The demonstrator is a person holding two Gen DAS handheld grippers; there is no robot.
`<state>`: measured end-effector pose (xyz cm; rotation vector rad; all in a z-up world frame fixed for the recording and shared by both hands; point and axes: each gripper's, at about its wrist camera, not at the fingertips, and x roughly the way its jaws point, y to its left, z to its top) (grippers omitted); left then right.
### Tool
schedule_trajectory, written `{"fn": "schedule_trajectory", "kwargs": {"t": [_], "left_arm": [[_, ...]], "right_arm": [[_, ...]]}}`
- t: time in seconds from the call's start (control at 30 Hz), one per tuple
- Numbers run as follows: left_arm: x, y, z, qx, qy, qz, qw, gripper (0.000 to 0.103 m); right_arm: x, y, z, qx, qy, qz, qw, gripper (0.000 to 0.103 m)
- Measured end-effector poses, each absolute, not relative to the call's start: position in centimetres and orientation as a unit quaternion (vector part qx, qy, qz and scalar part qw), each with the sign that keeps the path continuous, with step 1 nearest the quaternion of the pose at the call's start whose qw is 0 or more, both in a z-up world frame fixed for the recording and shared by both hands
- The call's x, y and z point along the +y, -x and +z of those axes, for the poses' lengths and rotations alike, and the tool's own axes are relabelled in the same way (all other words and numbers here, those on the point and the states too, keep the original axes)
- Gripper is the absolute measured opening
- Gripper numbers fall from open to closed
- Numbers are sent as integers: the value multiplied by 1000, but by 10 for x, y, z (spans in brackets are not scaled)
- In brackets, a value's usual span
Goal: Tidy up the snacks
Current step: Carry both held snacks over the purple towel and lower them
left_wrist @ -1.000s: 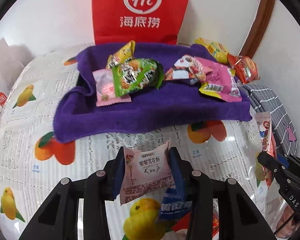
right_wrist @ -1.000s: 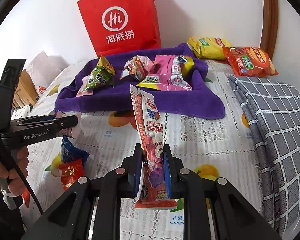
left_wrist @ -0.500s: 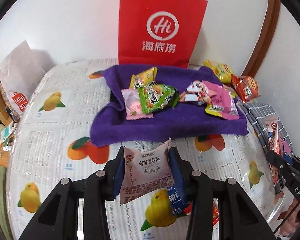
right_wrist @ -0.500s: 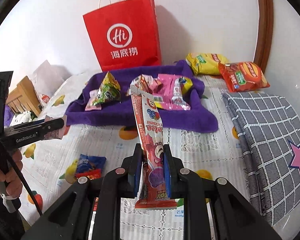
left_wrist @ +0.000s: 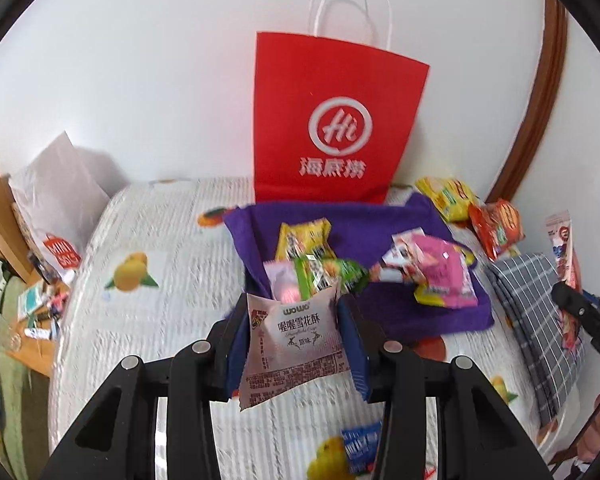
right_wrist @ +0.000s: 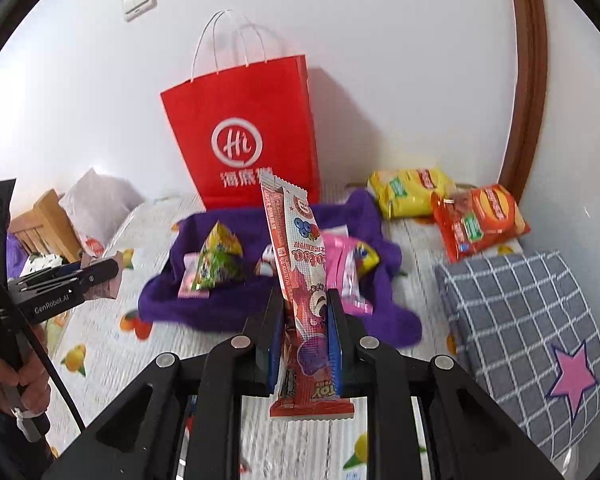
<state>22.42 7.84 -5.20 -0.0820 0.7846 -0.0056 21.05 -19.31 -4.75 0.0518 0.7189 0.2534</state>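
Currently we grip a pale pink snack packet in the left claw, closed on it, and a tall red snack stick in the right claw, both above the surface before the purple towel.

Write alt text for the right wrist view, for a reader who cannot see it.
The right gripper clamps a tall red snack stick packet upright above a fruit-print tablecloth. Behind lie a purple towel strewn with snacks and a red paper bag.
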Motion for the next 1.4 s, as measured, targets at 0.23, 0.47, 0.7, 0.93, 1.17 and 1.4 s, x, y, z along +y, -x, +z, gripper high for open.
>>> {"fn": "schedule_trajectory", "kwargs": {"t": [0.23, 0.47, 0.7, 0.93, 1.17, 1.4], "left_arm": [[85, -255, -56, 386, 41, 11, 921, 40], [87, -280, -62, 393, 26, 24, 919, 41], [93, -302, -68, 387, 17, 32, 921, 41], [94, -325, -103, 412, 40, 16, 910, 41], [99, -333, -122, 426, 51, 12, 903, 41], [105, -333, -119, 419, 60, 10, 906, 41]], "right_arm": [[-192, -251, -46, 359, -40, 122, 924, 19], [-182, -293, -58, 370, -51, 134, 918, 19], [-169, -330, -71, 381, -60, 155, 910, 19], [-169, -355, -110, 424, -77, 154, 889, 19], [-157, -367, -109, 427, -70, 157, 888, 19], [-155, -372, -117, 441, -61, 165, 880, 19]]}}
